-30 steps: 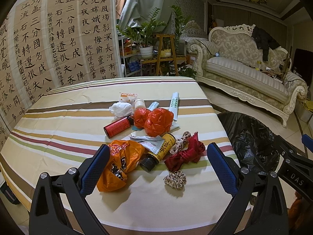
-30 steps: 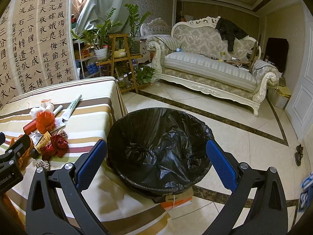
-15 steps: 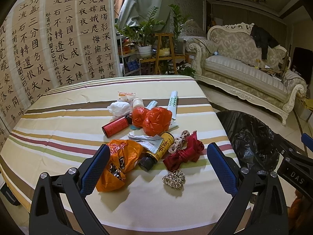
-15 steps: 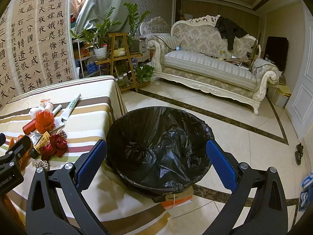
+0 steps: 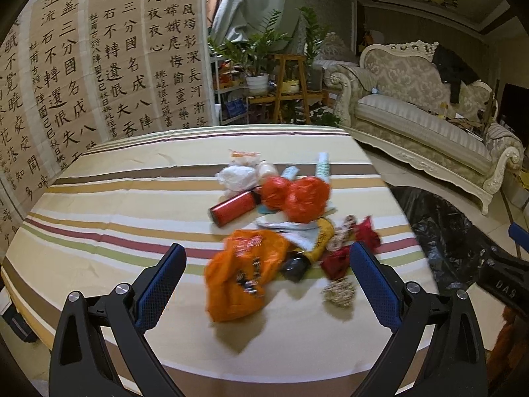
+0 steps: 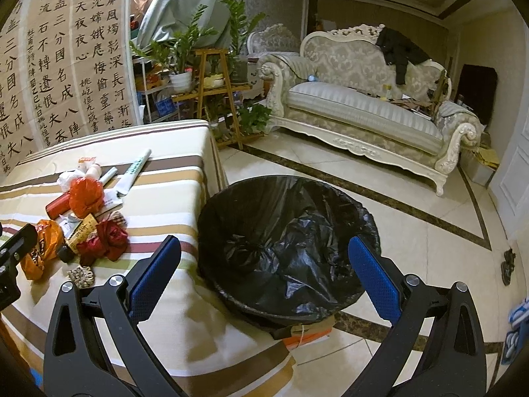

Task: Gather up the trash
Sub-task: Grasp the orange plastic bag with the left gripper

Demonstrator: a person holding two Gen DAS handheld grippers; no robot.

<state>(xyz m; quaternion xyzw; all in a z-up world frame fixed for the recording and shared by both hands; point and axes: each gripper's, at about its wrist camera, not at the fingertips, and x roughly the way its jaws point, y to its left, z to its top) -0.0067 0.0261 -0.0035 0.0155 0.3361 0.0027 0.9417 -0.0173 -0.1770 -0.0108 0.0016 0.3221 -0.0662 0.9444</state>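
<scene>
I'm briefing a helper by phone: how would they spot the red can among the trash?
Find the striped table next to the black-lined bin; the trash pile sits near the bin side. The red can lies on its side at the pile's left edge, below a white wad. It is the only smooth, hard cylinder, unlike the crumpled red bags beside it.

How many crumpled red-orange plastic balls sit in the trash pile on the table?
2. The smaller red-orange ball lies just right of the red can; the larger red-orange ball touches its right side. From the right wrist view they overlap, and the pile could hide more.
</scene>
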